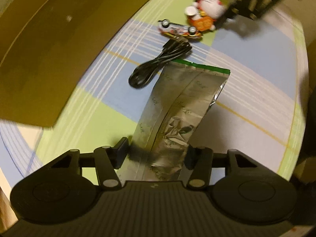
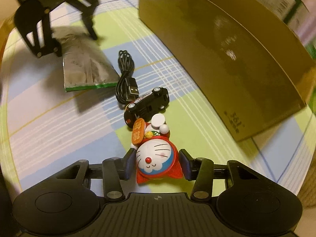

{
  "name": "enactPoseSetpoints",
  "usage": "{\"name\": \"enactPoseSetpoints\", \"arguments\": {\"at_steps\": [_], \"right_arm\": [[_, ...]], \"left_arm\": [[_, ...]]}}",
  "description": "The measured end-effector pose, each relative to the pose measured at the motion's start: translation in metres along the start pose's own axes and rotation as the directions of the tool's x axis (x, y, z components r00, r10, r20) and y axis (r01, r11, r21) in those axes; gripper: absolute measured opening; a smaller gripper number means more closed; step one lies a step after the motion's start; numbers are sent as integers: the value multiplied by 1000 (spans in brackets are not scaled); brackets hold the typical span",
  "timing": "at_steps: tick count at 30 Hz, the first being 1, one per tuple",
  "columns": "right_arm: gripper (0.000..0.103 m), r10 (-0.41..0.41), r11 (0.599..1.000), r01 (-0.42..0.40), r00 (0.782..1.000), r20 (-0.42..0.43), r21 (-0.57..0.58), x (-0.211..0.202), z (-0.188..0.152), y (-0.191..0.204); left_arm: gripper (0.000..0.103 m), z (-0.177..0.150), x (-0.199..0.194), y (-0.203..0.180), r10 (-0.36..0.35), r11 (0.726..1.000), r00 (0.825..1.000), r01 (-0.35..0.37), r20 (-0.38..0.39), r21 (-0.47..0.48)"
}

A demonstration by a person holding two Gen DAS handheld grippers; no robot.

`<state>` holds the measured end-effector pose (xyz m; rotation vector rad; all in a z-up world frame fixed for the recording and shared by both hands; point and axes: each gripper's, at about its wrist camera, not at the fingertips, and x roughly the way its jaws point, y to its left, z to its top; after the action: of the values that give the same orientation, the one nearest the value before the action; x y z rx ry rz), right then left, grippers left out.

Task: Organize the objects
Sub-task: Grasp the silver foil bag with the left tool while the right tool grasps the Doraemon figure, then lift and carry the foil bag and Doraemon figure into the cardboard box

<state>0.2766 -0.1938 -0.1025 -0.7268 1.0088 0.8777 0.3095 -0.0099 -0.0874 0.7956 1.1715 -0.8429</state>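
My left gripper (image 1: pixel 156 156) is shut on the near end of a silver foil pouch (image 1: pixel 177 102) with a green strip along its far edge. In the right wrist view the pouch (image 2: pixel 86 65) hangs tilted above its shadow under the left gripper (image 2: pixel 75 41). My right gripper (image 2: pixel 157 164) has both pads pressed to the head of a red-and-white cat figure (image 2: pixel 156 158) lying on its back. Between the two lie a coiled black USB cable (image 2: pixel 126 75) and a toy car (image 2: pixel 148 104) on its side. In the left wrist view the figure (image 1: pixel 207 9) is blurred.
A large cardboard box (image 2: pixel 227 49) stands along the right of the checked tablecloth (image 2: pixel 49 128); in the left wrist view the box (image 1: pixel 59 39) fills the upper left. The cable (image 1: pixel 158 63) and car (image 1: pixel 177 29) lie beyond the pouch. The table's rounded edge runs close by.
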Motion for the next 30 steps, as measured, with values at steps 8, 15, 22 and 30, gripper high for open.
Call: {"name": "enactPoseSetpoints", "arguments": {"at_steps": [8,15,22,30], "right_arm": [[44,42,938,-49,999,26,344,-15,-26,-4],[44,20,932,-36,999,48,361,-20,-36,8],[44,20,949,-37,998,56,313,-15,-35,14],[42,-25,955,13,999,35,298,-11,-36,27]], "left_arm": [[47,-11,-7,-6,-120,952,991,96,-65,-291],[59,-3,0,-29,-65,981,994,47,-88,-191],[49,-1,2,-27,-66,979,995,49,-80,-197],[41,-8,-5,-28,-50,957,996,28,-68,-288]]}}
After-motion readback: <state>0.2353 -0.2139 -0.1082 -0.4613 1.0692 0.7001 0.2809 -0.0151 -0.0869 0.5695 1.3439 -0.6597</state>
